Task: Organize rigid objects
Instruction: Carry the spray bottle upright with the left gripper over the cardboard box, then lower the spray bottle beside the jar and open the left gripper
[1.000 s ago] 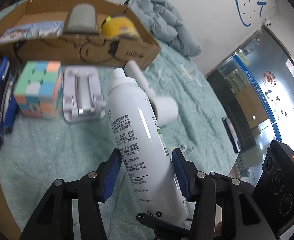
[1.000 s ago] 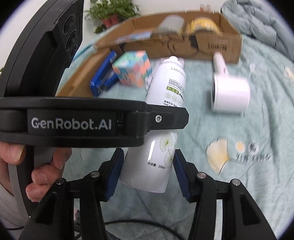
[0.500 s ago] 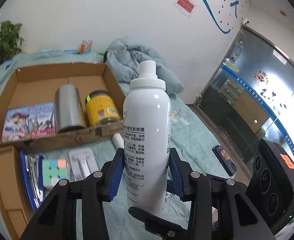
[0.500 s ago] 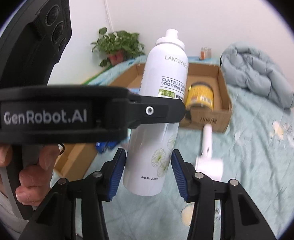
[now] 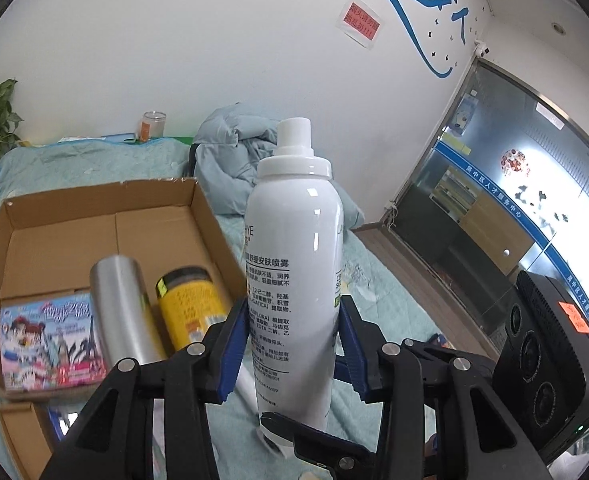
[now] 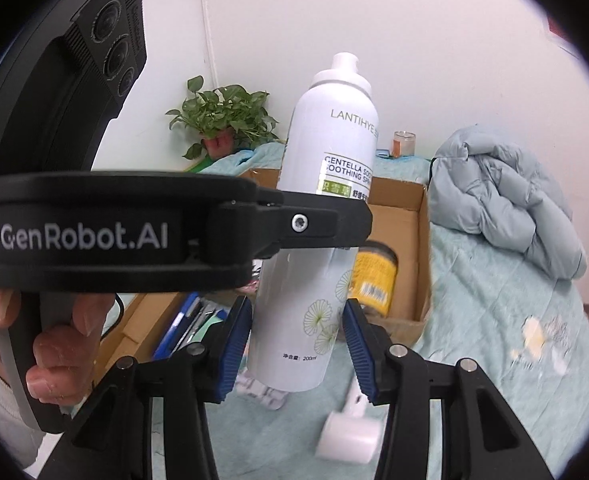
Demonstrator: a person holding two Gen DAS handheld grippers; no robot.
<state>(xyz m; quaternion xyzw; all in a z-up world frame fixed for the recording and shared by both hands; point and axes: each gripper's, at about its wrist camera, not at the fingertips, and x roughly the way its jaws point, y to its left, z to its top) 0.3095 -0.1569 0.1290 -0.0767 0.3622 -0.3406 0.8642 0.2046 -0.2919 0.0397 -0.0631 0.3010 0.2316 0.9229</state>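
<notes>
Both grippers, left gripper (image 5: 294, 344) and right gripper (image 6: 296, 344), have their jaws clamped on the upright spray bottle (image 5: 294, 264), centre frame above the bed. Carrying step; next, lower it into the cardboard box (image 5: 94, 220), upper left.

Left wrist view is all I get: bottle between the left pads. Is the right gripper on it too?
Observer: Yes, the right gripper pinches the bottle low, at its flower print.
Operator: What does the front label read?
Observer: LANTIHYE, then CENTELLA below.
Operator: What holds the left gripper?
Observer: A hand wraps its handle.
</notes>
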